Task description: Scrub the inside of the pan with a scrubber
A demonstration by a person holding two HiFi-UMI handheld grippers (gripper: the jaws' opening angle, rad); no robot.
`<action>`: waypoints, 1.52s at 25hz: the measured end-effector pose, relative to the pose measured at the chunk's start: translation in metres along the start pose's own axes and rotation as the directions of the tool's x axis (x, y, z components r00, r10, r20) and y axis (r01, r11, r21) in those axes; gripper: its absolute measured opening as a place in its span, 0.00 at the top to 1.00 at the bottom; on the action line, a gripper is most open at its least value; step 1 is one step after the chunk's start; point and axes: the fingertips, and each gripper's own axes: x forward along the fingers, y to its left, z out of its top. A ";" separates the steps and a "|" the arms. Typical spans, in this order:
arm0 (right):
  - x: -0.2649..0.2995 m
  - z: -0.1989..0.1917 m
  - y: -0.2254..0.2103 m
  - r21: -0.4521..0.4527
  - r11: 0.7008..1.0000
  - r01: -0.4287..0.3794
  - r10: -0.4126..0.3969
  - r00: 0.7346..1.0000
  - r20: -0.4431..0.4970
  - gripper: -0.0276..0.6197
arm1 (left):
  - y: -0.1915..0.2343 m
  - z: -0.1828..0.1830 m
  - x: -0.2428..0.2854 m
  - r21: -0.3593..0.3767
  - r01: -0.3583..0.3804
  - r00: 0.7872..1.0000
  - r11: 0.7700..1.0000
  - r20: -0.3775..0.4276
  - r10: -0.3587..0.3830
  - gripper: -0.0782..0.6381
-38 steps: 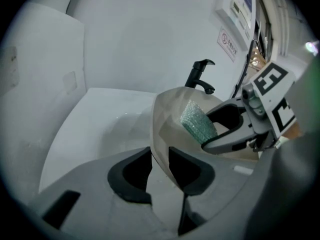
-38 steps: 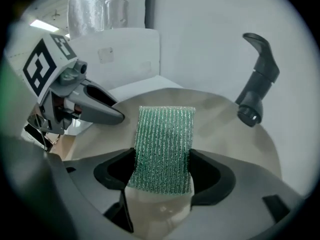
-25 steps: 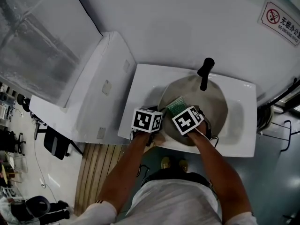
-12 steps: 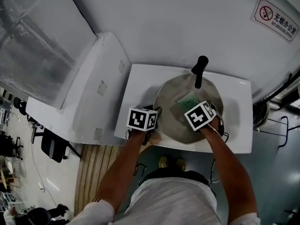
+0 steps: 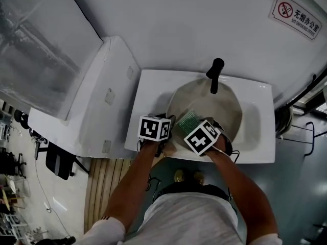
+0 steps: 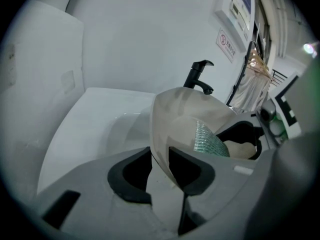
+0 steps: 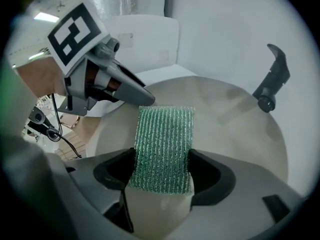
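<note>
A beige pan (image 5: 214, 106) lies in the white sink (image 5: 153, 93), tipped up a little on its left side. My left gripper (image 5: 167, 127) is shut on the pan's left rim (image 6: 159, 149), which passes between its dark pads. My right gripper (image 5: 194, 128) is shut on a green scrubber (image 5: 187, 120), pressed against the pan's inside near the left front. In the right gripper view the scrubber (image 7: 165, 139) stands between the pads of the right gripper (image 7: 162, 171), over the pan floor (image 7: 225, 114), with the left gripper (image 7: 135, 93) just beyond. The left gripper view shows the scrubber (image 6: 206, 140) inside the pan.
A black faucet (image 5: 215, 74) stands at the sink's back edge, its spout over the pan. A white slanted cabinet (image 5: 97, 101) adjoins the sink on the left. A white wall with a no-smoking sign (image 5: 297, 14) rises behind. A wooden slat mat (image 5: 104, 182) lies on the floor.
The right gripper carried the scrubber out to the pan's right far side, then back to the left front. The left gripper kept its hold on the rim.
</note>
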 end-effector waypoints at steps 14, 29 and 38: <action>-0.003 -0.039 -0.052 0.025 0.994 0.102 -0.098 0.989 -0.108 0.43 | 0.000 0.001 0.000 0.005 -0.001 1.000 1.000 -0.005 0.001 0.73; -0.023 -0.003 -0.003 -0.046 0.998 0.039 -0.039 0.999 -0.003 0.43 | 0.000 0.001 0.000 0.008 -0.005 1.000 1.000 -0.004 0.005 0.73; -0.013 -0.028 -0.017 -0.078 0.994 0.073 -0.079 0.993 -0.086 0.43 | 0.000 0.001 0.000 0.009 -0.013 1.000 1.000 -0.003 0.013 0.73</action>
